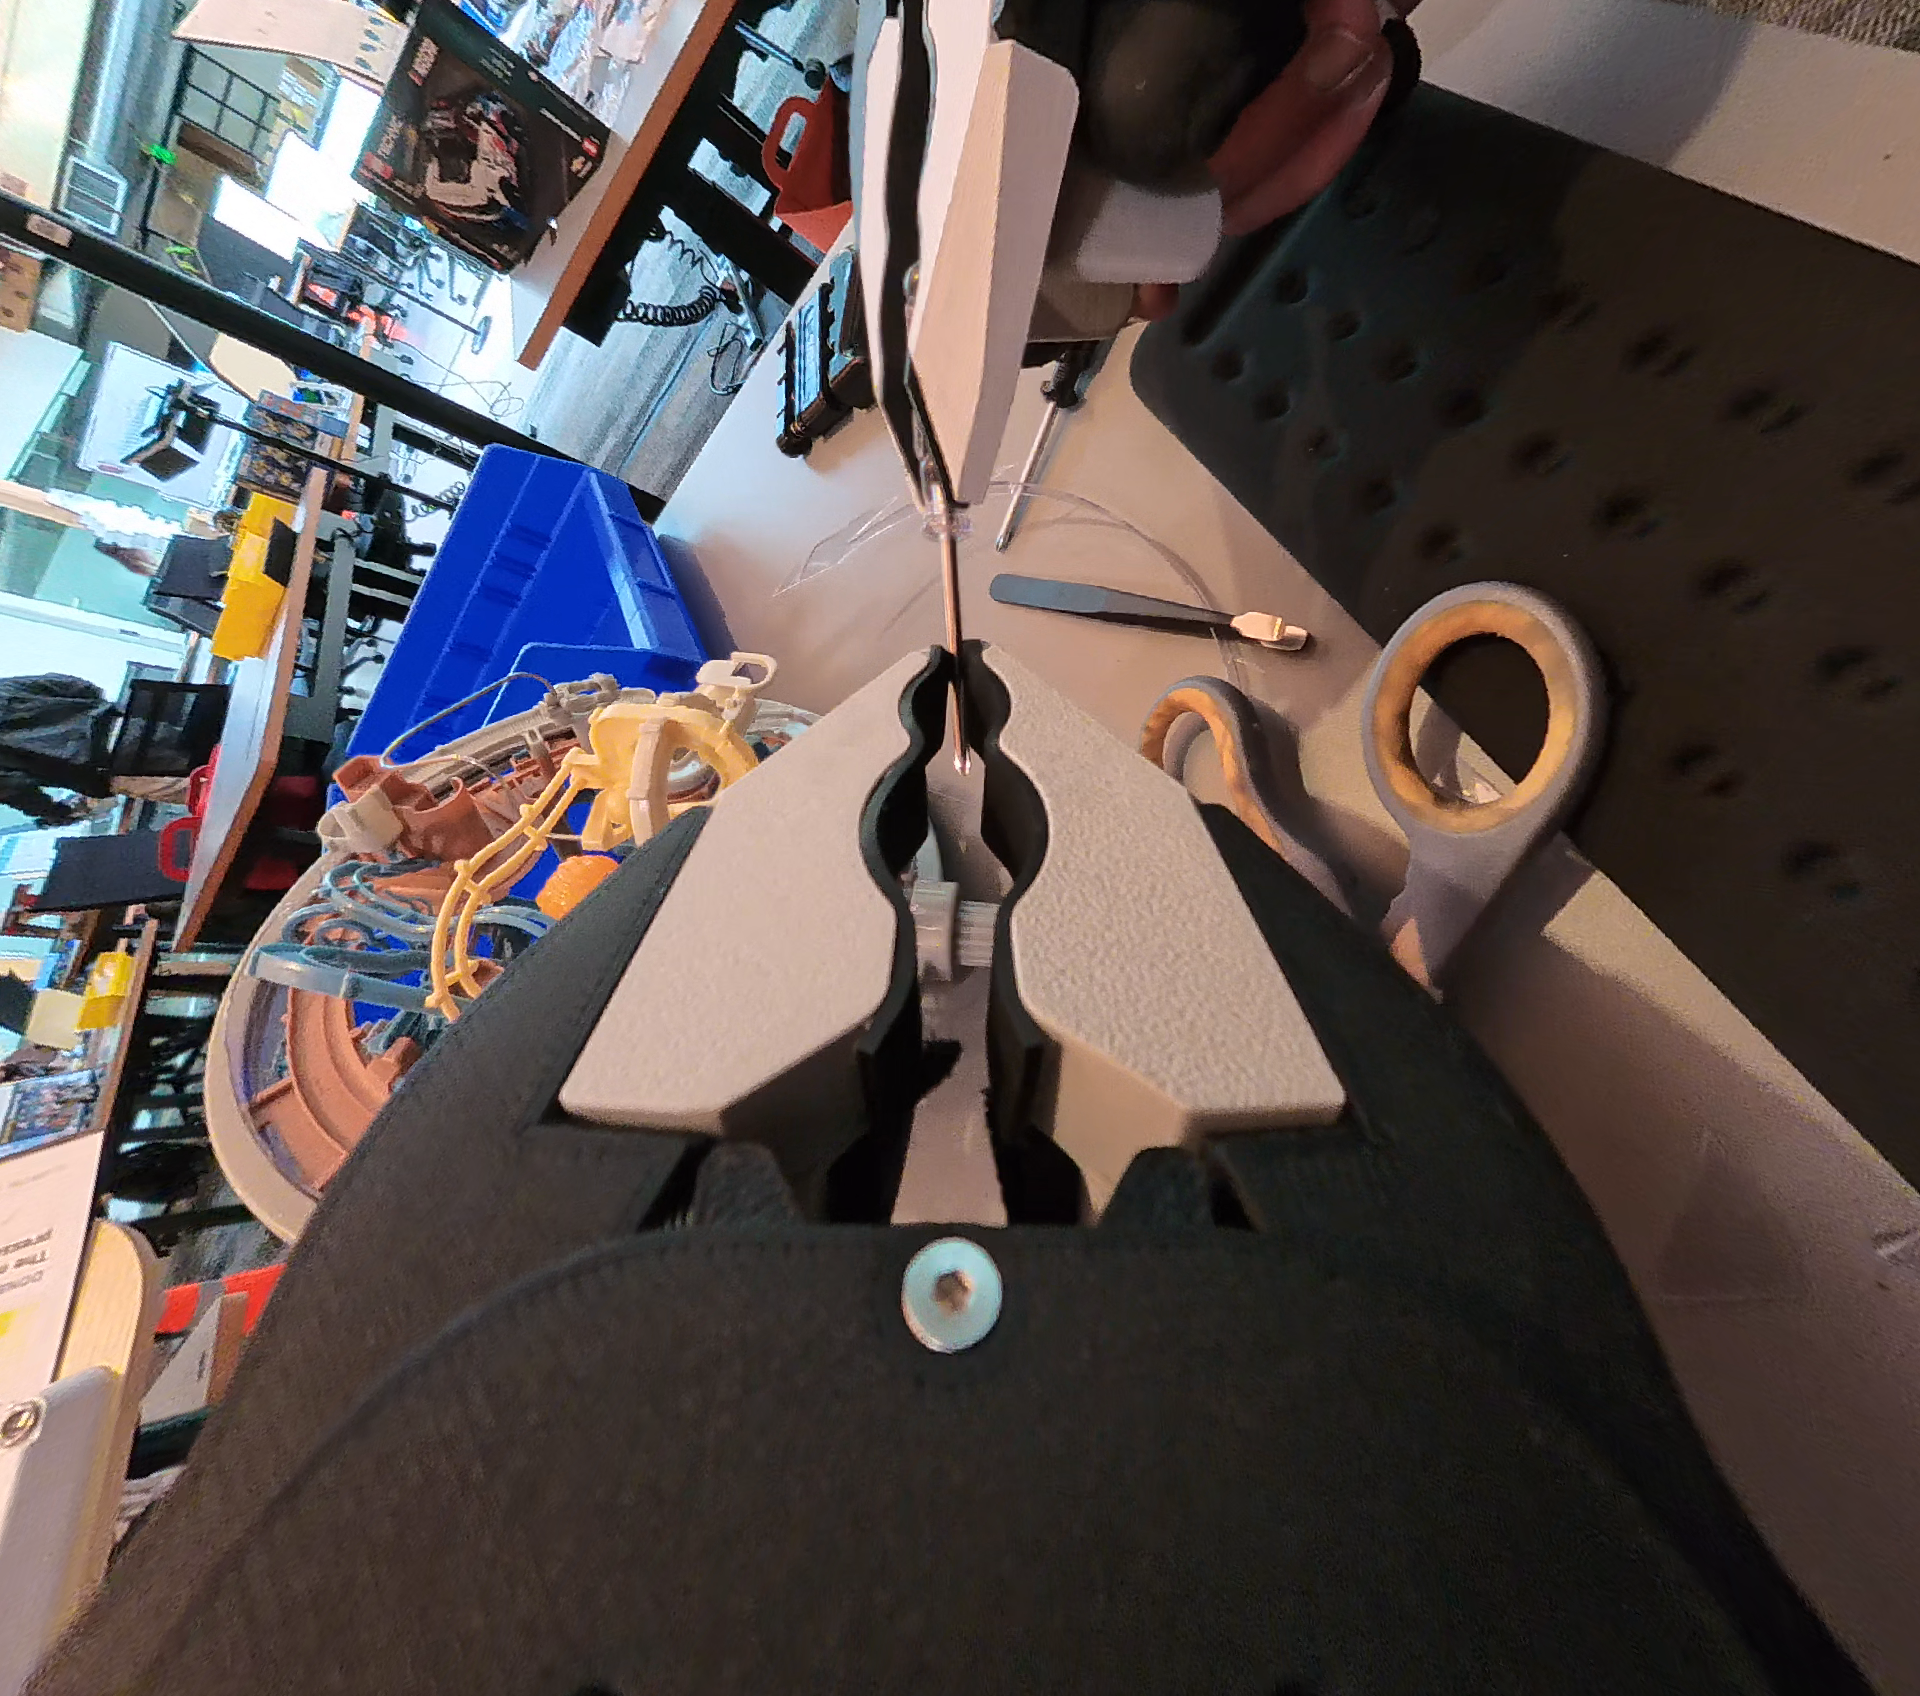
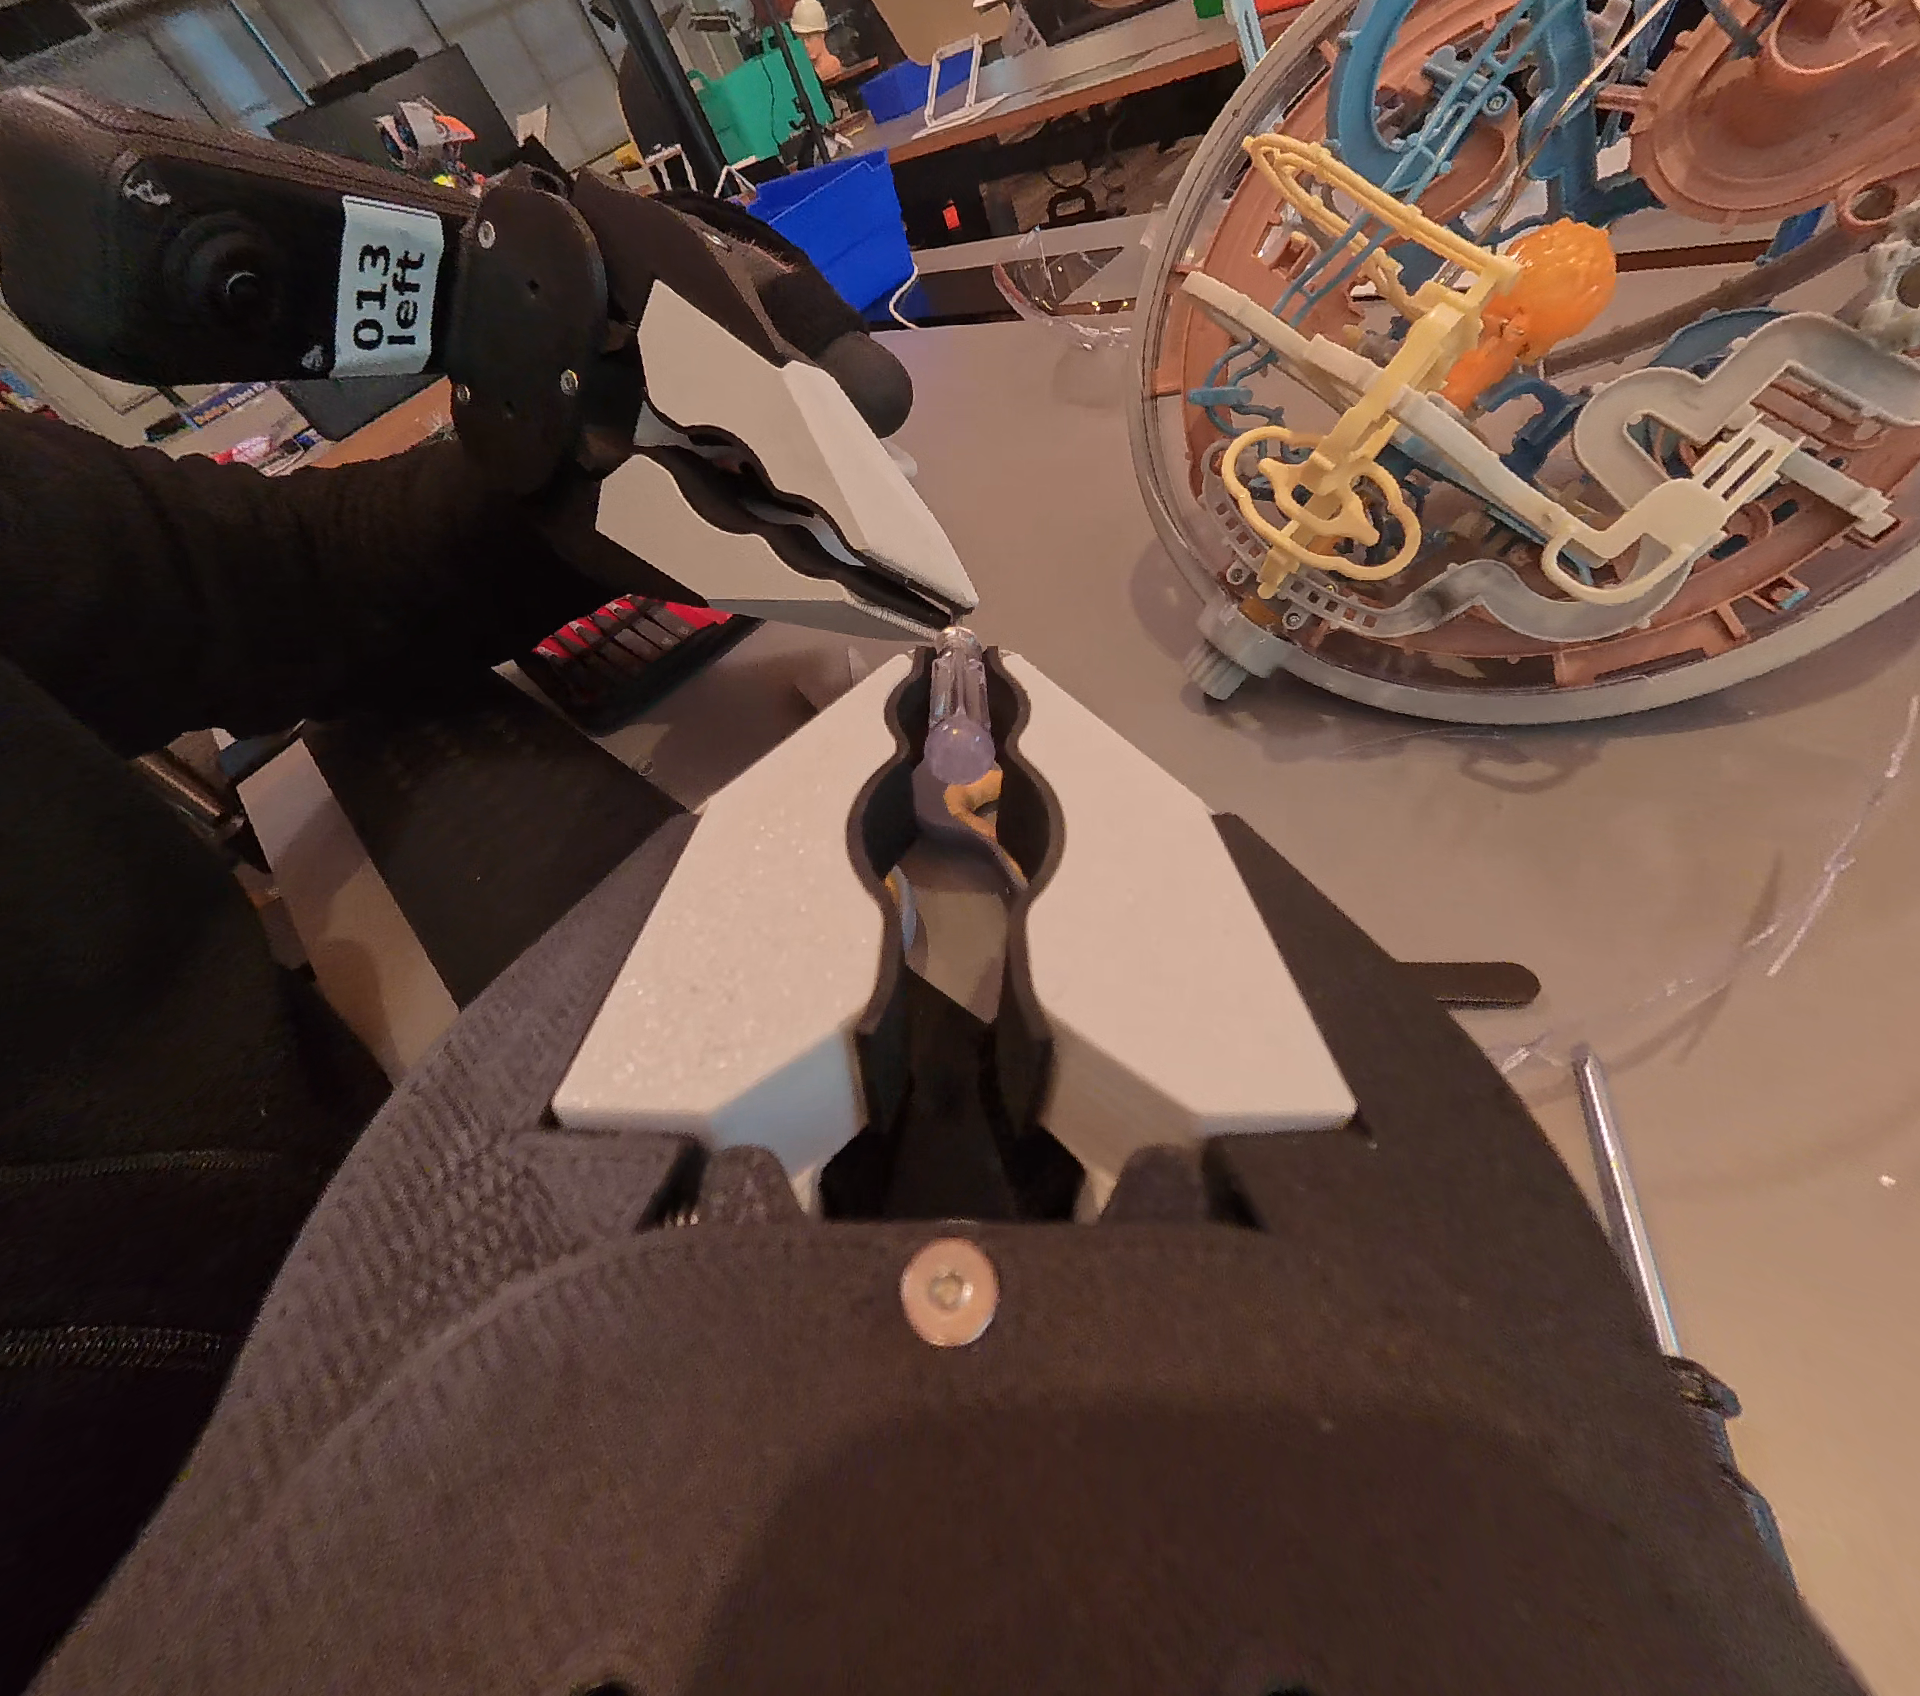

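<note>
At twelve o'clock, a thin metal pin [image 1: 954, 690].
Left gripper [image 1: 956, 655] pinches its stiff, slippery shaft; right gripper [image 2: 956, 659] clamps its clear end [image 2: 951, 690].

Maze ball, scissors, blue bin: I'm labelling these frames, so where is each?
maze ball [image 2: 1558, 399], right wrist view, on the coloured tracks inside the clear shell.
scissors [image 1: 1481, 711], left wrist view, on the larger handle ring.
blue bin [image 1: 561, 586], left wrist view, on its side wall.
</note>
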